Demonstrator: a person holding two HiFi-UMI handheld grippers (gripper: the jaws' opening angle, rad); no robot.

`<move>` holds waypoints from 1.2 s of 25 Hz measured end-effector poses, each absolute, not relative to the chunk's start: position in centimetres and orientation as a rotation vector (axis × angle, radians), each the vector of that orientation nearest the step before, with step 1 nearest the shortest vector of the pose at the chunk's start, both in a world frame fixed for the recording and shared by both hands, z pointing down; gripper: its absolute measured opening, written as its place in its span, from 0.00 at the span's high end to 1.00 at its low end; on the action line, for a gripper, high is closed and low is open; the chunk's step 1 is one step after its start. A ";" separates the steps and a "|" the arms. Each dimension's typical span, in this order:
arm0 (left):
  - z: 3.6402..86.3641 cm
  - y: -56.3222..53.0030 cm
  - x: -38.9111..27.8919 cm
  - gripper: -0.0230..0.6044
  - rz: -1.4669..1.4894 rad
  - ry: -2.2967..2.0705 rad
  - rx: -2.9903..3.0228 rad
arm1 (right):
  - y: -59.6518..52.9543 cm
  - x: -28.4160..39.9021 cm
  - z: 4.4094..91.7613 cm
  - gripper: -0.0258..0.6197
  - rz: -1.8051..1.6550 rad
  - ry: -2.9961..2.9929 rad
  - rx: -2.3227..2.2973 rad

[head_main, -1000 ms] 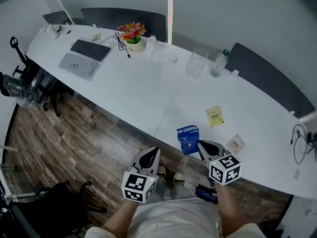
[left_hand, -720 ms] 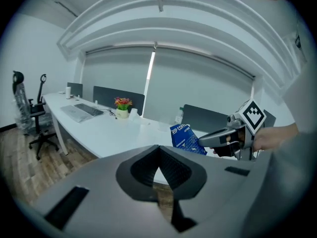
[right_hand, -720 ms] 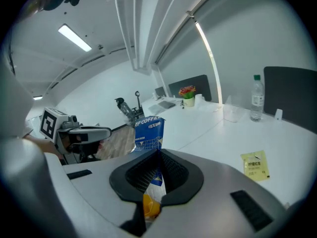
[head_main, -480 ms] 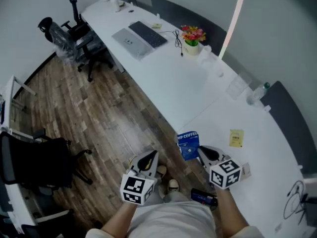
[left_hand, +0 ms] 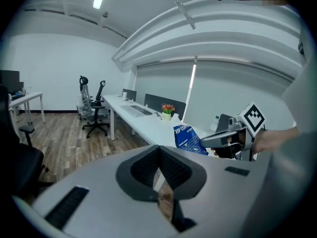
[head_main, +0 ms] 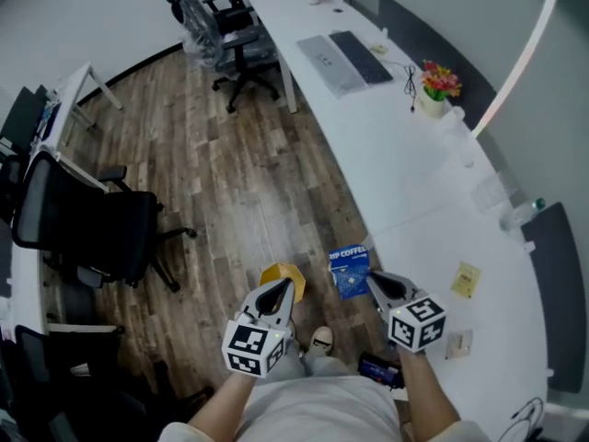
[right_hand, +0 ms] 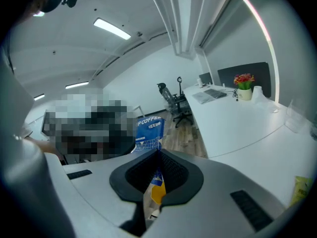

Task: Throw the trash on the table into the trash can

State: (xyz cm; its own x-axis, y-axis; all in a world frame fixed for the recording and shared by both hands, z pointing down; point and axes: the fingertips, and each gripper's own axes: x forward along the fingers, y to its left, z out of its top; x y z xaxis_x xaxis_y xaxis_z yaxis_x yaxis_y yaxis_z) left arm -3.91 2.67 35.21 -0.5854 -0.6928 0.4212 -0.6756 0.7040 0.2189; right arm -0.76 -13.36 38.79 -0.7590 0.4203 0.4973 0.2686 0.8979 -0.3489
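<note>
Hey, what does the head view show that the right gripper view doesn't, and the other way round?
Only the head view: the left gripper, the person's shoe and a small white packet on the table. Only the right gripper view: the ceiling lights. Both: the blue coffee pack shut in the right gripper, the white table, the flowers and the far office chair.

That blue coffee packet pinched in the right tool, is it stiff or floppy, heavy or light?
Likely light: the blue coffee packet is a thin flat pouch, and the right tool holds it by one edge. Probably somewhat stiff, since it stands out without sagging. It shouldn't roll.
</note>
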 end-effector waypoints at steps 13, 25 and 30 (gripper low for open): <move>35.9 12.3 -3.1 0.96 -0.089 -2.514 0.844 | -4.0 -3.4 39.9 0.90 0.279 -2.410 -0.699; 39.1 17.0 -3.8 0.96 -0.142 -2.496 0.807 | 0.2 -5.3 44.9 0.90 0.207 -2.309 -0.725; 42.8 18.4 -4.7 0.96 -0.153 -2.469 0.763 | 1.7 -6.2 49.0 0.90 0.178 -2.250 -0.740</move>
State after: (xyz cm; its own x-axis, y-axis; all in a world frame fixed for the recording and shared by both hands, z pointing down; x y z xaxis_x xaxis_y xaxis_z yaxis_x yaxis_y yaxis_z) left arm -4.68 18.37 42.81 -0.6903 -0.5516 0.4682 -0.4896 0.8326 0.2590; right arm -6.19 1.73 49.03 -0.5535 0.5595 0.6169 0.4557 0.8235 -0.3380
